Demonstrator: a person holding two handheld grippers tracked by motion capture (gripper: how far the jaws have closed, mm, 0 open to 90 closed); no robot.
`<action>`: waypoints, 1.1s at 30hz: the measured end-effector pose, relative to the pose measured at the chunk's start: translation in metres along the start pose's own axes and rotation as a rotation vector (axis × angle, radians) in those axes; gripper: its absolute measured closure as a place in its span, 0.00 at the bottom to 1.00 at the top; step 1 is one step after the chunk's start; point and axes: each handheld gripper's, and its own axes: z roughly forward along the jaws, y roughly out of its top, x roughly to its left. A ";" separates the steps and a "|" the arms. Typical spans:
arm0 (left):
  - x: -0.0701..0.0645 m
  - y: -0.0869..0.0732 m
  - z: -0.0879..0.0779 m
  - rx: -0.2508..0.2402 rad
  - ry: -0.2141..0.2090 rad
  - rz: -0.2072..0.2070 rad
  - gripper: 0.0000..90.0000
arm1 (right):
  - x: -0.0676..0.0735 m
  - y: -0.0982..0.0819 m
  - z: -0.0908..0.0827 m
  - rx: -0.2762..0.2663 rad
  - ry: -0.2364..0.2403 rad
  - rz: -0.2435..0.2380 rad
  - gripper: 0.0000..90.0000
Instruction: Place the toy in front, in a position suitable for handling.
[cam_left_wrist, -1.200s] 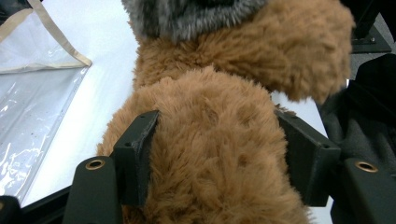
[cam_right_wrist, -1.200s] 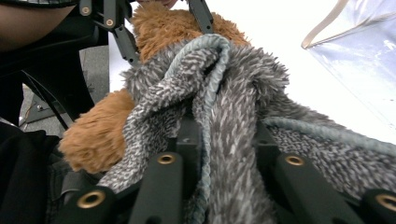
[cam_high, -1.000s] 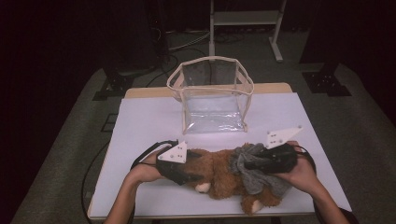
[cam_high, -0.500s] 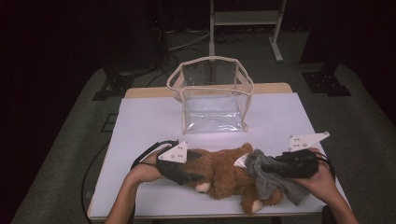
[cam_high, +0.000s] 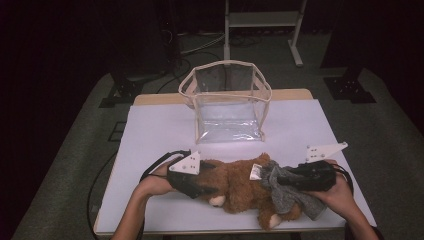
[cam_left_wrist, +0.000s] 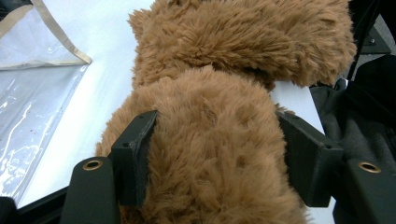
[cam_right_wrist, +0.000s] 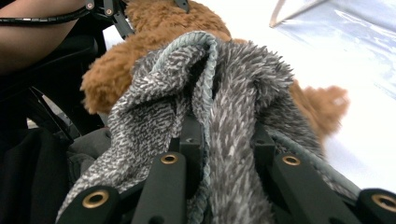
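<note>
In front of the clear bag (cam_high: 227, 102), the left gripper (cam_left_wrist: 217, 158) clamps the brown plush bear (cam_high: 240, 187); the right gripper view shows right gripper (cam_right_wrist: 224, 140) pinching the grey cloth (cam_right_wrist: 224, 93).

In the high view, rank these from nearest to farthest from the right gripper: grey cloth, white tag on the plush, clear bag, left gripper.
1. grey cloth: pinched in the right gripper jaws, at the table's near right.
2. white tag: just left of the cloth, on the plush's back.
3. left gripper: across the plush, near left.
4. clear bag: far side, table's middle.
</note>
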 end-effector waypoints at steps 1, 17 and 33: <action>0.000 0.000 0.000 0.000 0.000 0.002 0.37 | 0.001 -0.001 -0.002 -0.003 -0.002 -0.002 0.81; 0.000 0.000 0.000 0.002 -0.003 -0.002 0.37 | -0.007 0.049 0.043 0.009 0.056 -0.075 0.81; 0.008 0.002 0.010 0.025 0.012 -0.139 0.04 | 0.005 0.033 0.063 0.014 0.104 -0.056 0.81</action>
